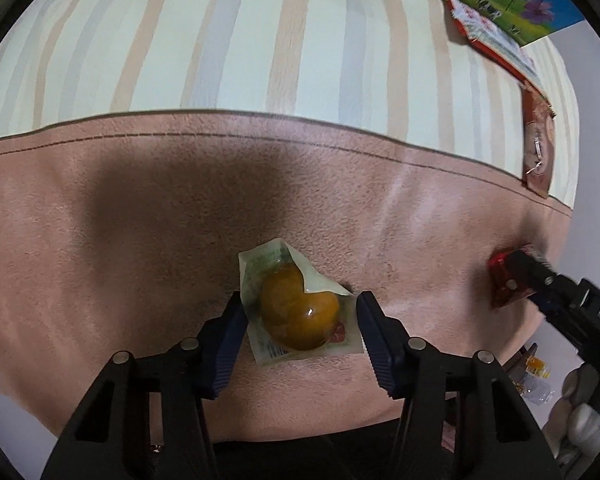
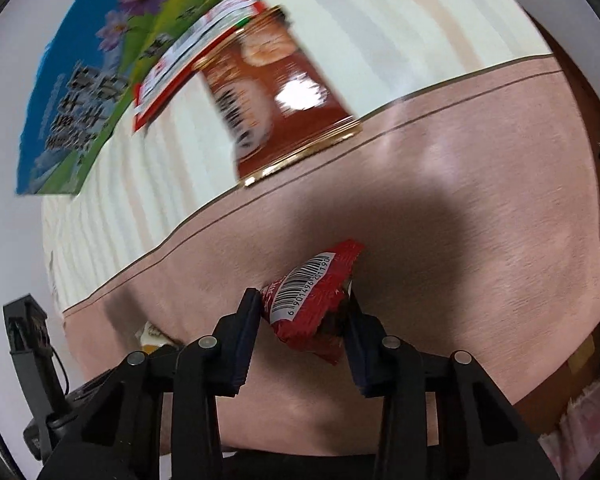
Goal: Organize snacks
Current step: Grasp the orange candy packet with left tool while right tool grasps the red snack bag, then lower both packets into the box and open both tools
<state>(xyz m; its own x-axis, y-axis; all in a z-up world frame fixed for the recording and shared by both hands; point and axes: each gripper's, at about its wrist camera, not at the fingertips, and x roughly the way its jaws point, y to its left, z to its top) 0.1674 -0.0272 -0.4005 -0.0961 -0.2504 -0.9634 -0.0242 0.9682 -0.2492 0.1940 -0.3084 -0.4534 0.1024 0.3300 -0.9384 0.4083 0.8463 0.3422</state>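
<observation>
Pink suede-like cloth covers the near part of the surface in both views, with a stitched seam where it meets a pale striped fabric farther back. In the left wrist view the left hand-held gripper brackets a clear sealed pouch holding an amber-brown, glossy, rounded snack; both dark blue pads appear to touch the pouch's side edges, though I cannot tell whether they press it firmly or whether the pouch lies on the cloth or is lifted. The pouch has a barcode at its near left corner and a small red mark at its near right. In the right wrist view the right hand-held gripper is closed on a small red foil snack packet, its white barcode label facing the camera, the packet pinched between the pads and tilted. The same packet and gripper appear at the right edge of the left wrist view, well apart from the pouch. On the striped fabric lie a brown snack bag, a red-and-white packet partly under it, and a blue-and-green carton with purple flowers, all blurred.
</observation>
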